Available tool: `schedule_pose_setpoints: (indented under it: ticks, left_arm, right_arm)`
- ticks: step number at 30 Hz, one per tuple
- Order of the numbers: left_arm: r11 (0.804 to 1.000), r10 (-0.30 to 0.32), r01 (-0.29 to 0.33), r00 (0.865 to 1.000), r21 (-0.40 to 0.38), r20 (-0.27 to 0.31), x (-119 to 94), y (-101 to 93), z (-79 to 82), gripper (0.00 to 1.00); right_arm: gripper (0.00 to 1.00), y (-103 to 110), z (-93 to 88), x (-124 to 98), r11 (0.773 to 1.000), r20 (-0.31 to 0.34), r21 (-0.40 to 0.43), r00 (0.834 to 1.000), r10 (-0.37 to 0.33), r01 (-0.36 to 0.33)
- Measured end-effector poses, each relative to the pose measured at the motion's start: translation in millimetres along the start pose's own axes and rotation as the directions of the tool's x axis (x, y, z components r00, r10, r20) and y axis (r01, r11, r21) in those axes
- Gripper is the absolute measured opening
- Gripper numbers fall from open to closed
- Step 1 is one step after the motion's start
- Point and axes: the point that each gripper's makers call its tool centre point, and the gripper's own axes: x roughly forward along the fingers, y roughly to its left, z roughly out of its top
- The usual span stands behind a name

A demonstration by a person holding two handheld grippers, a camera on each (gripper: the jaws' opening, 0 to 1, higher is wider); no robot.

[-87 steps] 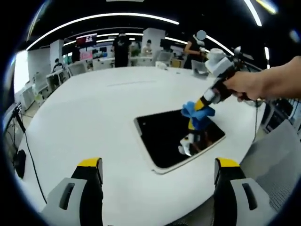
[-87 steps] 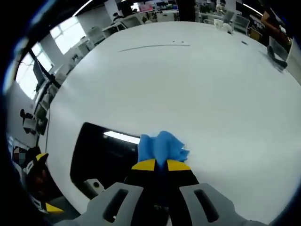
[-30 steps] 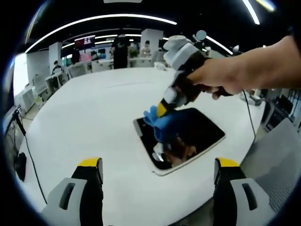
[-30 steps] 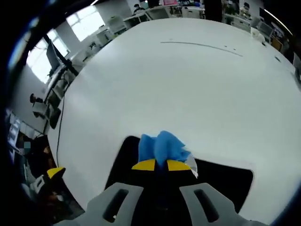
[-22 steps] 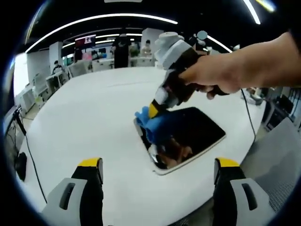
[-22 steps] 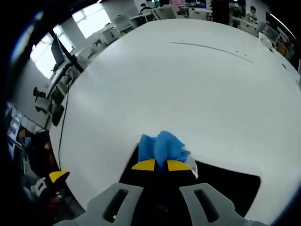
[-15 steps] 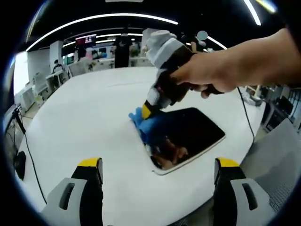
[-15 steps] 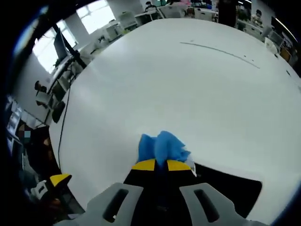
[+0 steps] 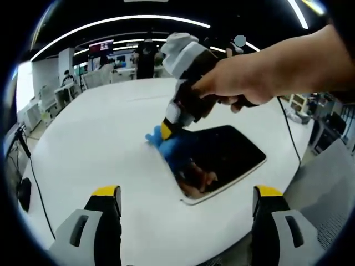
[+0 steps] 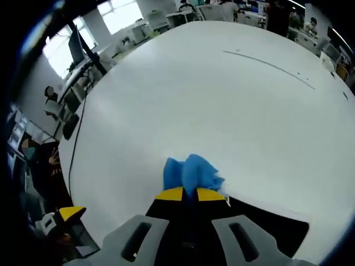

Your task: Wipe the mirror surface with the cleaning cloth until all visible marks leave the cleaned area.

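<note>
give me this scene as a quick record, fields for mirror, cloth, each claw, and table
mirror: dark rectangular mirror lying flat on the table, near its edge
cloth: blue cleaning cloth pressed at the mirror's far-left corner, partly over the rim onto the table
right claw: right claw shut on the cloth, held by a hand
left claw: left claw open, holding nothing, apart from the mirror
table: large white round table, a thin dark line across its far side
</note>
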Motion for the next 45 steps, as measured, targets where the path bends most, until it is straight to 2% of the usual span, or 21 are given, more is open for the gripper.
schedule_pose_setpoints:
  ticks: [16, 28, 45]
  left_arm:
    - [1.000, 0.008, -0.008, 1.000, 0.012, -0.002, -0.3, 1.1, 0.2, 0.99]
    - [1.000, 0.013, -0.013, 1.000, 0.018, 0.000, -1.0, 1.9, 0.6, 0.99]
    - [1.000, 0.020, -0.020, 1.000, 0.022, 0.001, -1.2, 3.2, 1.5, 0.99]
  right_arm:
    - [0.01, -2.5, 2.1, 9.3, 1.000, 0.026, -0.025, 1.000, 0.005, -0.004]
    - [0.01, 12.0, -16.3, -4.1, 0.999, 0.033, -0.037, 0.999, 0.016, -0.014]
    - [0.01, 22.4, -30.2, -7.3, 0.998, 0.023, -0.050, 0.999, 0.040, -0.039]
